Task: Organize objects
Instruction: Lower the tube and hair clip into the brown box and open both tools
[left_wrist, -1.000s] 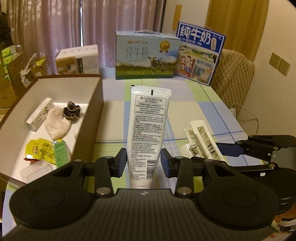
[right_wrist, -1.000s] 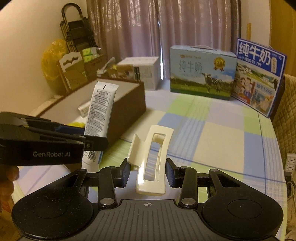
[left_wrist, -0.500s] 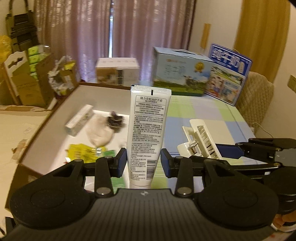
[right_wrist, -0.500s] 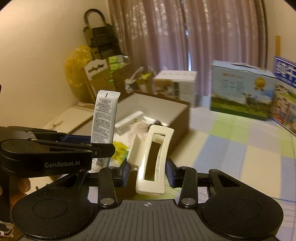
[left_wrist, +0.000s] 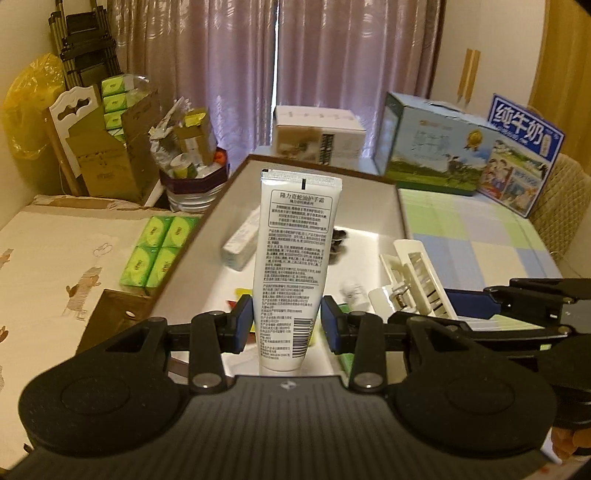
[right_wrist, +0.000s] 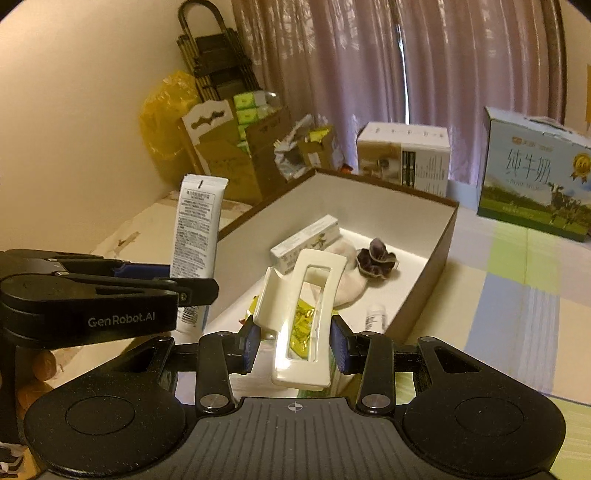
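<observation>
Pink curtains (left_wrist: 258, 74) hang behind a tabletop (right_wrist: 517, 288) covered with a checked cloth in green, blue and cream. On it sits an open brown box (right_wrist: 436, 254) with a white inside. Behind the box stand a small white carton (right_wrist: 404, 157) and two milk cartons, one pale blue (left_wrist: 436, 147) and one dark blue (left_wrist: 521, 147). To the left, off the tabletop, are cardboard boxes, a yellow bag (right_wrist: 166, 114) and green tissue packs (left_wrist: 157, 251).

The left tool (left_wrist: 286, 325) is clamped on a white tube (left_wrist: 295, 258), which stands upright between its blue pads, crimped end up, held above the near left part of the box. The right tool (right_wrist: 295, 339) is clamped on a cream hair clip (right_wrist: 306, 317), gripped by its sides and tilted away from the camera, also above the near end of the box. The two tools are side by side, near each other but apart.

Inside the box lie a small white pack (right_wrist: 306, 243), a pale round pad (right_wrist: 351, 284), a dark scrunchie (right_wrist: 376, 262), a yellow sachet (right_wrist: 304, 325) seen through the clip's opening, and a small white bottle (right_wrist: 376, 317) by the right wall. Fingers (right_wrist: 40, 369) of the person show under the left tool in the right wrist view.
</observation>
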